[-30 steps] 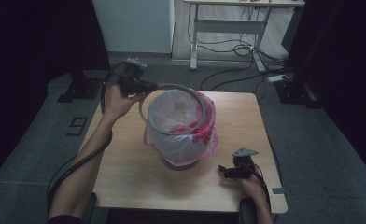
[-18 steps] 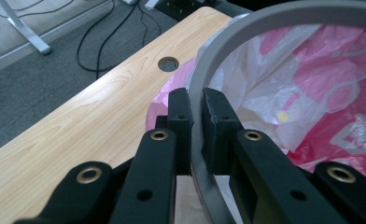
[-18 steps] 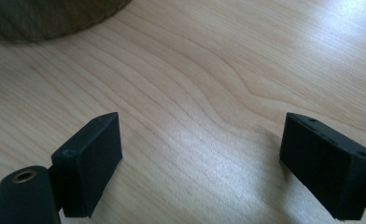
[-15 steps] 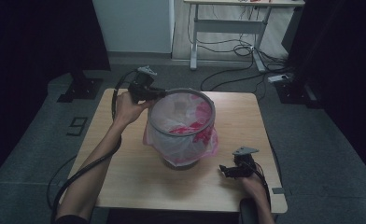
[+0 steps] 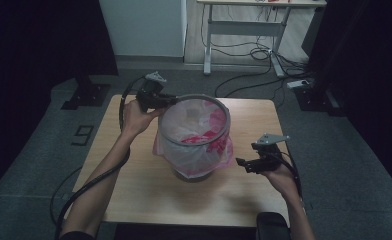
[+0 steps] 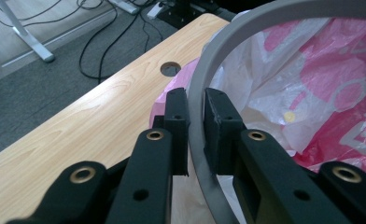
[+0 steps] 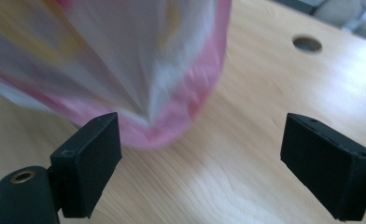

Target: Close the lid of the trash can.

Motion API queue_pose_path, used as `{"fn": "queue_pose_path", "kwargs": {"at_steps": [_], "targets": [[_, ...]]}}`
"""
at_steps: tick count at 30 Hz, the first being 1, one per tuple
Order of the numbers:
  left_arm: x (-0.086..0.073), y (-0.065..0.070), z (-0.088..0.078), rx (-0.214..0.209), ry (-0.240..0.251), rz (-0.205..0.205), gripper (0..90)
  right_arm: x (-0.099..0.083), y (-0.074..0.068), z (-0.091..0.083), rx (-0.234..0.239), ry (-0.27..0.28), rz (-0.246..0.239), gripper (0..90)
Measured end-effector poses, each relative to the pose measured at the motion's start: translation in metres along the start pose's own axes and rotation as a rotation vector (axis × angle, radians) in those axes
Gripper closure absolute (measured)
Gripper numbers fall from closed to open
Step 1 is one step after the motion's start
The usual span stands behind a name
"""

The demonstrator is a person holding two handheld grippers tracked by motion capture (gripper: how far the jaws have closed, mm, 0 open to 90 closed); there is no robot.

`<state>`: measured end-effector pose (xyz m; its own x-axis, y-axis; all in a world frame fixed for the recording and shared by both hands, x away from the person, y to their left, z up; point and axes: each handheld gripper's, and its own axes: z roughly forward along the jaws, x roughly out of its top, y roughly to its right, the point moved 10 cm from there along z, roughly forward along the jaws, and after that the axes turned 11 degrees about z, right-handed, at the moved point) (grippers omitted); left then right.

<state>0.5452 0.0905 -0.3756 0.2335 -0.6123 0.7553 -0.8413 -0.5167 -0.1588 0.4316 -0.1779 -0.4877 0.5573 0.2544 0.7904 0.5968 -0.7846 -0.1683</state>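
The left gripper (image 6: 196,100) clamped the grey ring (image 5: 194,99) between its fingers, apparently to steady the pink-and-white bag (image 5: 196,135), while the right gripper (image 7: 200,163), fingers wide apart, hovered just short of the bag's hem.

A bin (image 5: 196,170) stands mid-table (image 5: 134,195), bag (image 5: 204,125) inside; its hem seemingly hangs outside the rim (image 5: 169,131).

My right gripper (image 7: 202,161) hung over the pale wooden tabletop (image 7: 246,140) with its black jaws wide apart and nothing between them, a blurred pink-and-white plastic bag (image 7: 139,65) bulging just beyond, a round hole (image 7: 307,44) farther off.
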Motion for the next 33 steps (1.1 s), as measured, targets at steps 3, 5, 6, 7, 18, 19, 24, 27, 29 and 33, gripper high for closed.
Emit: {"fn": "queue_pose_path", "kwargs": {"at_steps": [3, 5, 6, 7, 18, 19, 24, 27, 29, 33], "targets": [[0.0, 0.0, 0.0, 0.004, -0.008, 0.008, 77.8, 0.022, -0.008, -0.012, 0.044, 0.012, 0.004, 11.8], [0.0, 0.0, 0.0, 0.004, -0.01, 0.011, 77.1, 0.036, -0.012, -0.018, 0.062, 0.015, 0.0, 11.8], [0.0, 0.0, 0.0, 0.004, -0.011, 0.011, 76.9, 0.043, -0.015, -0.021, 0.068, 0.016, -0.01, 11.8], [0.0, -0.001, 0.0, 0.004, -0.013, 0.014, 76.6, 0.049, -0.017, -0.023, 0.07, 0.018, -0.016, 11.8], [0.0, -0.001, 0.001, 0.01, -0.034, 0.028, 74.8, 0.126, -0.061, -0.04, 0.136, 0.048, -0.129, 11.8], [0.0, -0.001, 0.001, 0.009, -0.033, 0.024, 74.6, 0.132, -0.065, -0.038, 0.14, 0.051, -0.144, 11.8], [-0.001, -0.001, 0.001, 0.007, -0.042, 0.018, 72.7, 0.134, -0.082, -0.018, 0.198, 0.035, -0.186, 11.7], [-0.002, -0.001, 0.001, 0.004, -0.043, 0.015, 72.1, 0.132, -0.085, -0.007, 0.212, 0.068, -0.197, 12.0], [-0.002, -0.002, 0.002, 0.003, -0.045, 0.014, 71.9, 0.129, -0.085, -0.002, 0.214, 0.064, -0.199, 12.5], [-0.003, -0.002, 0.001, 0.0, -0.041, 0.006, 71.3, 0.123, -0.086, 0.004, 0.24, 0.064, -0.197, 16.3]]}}
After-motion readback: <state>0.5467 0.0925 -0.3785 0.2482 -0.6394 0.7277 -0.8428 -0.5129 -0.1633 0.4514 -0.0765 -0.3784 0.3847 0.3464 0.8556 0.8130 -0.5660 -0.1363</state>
